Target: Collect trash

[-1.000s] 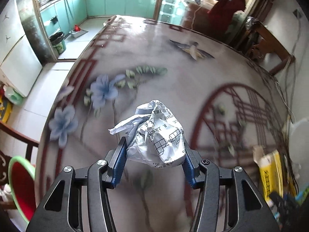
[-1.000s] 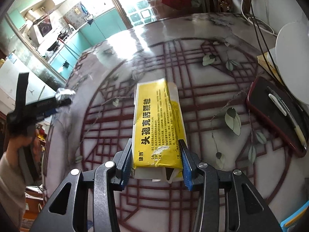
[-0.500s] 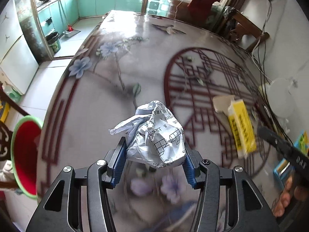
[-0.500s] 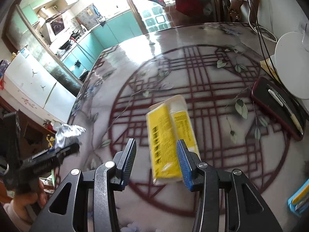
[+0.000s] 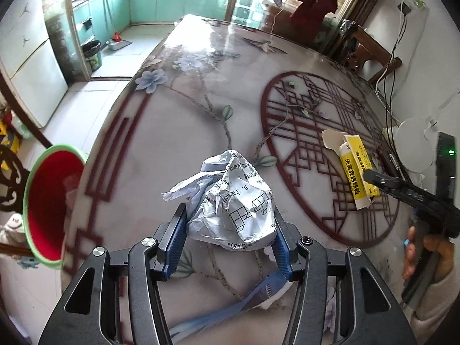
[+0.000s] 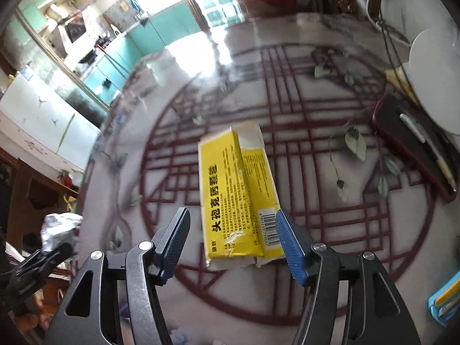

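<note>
Where a second ago the right gripper (image 6: pixel 233 240) pinched the yellow box (image 6: pixel 238 192), its jaws are now opening, the box lying loose between them on the patterned counter (image 6: pixel 330 149). Its long axis runs away from the gripper, the torn flap end nearest. The left gripper (image 5: pixel 227 241) still clamps the crumpled paper (image 5: pixel 233 204) above the counter, now closer to the red bin (image 5: pixel 49 201).

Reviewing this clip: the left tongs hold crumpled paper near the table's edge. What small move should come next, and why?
Probably carry the crumpled paper leftward past the table edge over the red bin, then release. The left tongs grip it; the bin sits just beyond. The right tongs are opening around the yellow box.
</note>
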### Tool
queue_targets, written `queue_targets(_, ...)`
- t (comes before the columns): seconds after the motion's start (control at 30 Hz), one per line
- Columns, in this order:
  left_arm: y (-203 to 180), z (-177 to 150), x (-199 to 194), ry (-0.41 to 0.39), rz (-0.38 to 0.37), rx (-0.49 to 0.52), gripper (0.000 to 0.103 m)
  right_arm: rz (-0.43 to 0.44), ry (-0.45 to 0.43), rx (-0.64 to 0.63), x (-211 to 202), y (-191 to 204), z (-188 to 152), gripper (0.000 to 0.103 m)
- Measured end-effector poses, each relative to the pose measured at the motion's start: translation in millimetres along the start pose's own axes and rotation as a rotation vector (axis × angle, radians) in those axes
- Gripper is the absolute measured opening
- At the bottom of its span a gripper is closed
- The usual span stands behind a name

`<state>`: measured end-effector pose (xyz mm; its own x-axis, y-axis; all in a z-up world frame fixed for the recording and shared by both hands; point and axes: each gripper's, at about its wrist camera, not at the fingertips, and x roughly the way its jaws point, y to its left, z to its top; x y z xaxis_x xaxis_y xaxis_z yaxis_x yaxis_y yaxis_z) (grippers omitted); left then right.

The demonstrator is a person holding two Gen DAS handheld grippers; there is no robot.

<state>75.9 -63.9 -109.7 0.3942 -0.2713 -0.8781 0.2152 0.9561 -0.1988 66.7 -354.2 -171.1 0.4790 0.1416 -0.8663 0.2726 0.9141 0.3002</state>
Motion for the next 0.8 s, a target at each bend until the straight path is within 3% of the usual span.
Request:
queue_targets(0.07,1,-1,1,0.005,-0.002,-0.006,0.051,-0.055,0.015,-0.025,10,3,0,0.061)
queue_targets(0.13,2,-2,-2,0.000,-0.003,-0.007,0.051,-0.061,0.010,-0.026,11,3,0,0.042)
queue_targets(0.17,3,-2,-3,-0.002,-0.002,-0.006,0.051,-0.055,0.005,-0.019,9,3,0,0.038)
queue_targets(0.37,11,-4,-9,0.005,-0.001,-0.015,0.051,-0.028,-0.049,-0.033,-18,15,-3,0.036)
queue_targets(0.8,22,-9,-14,0.008,-0.045,0.022,0.051,-0.058,-0.125,-0.114,-71,66,-24,0.036)
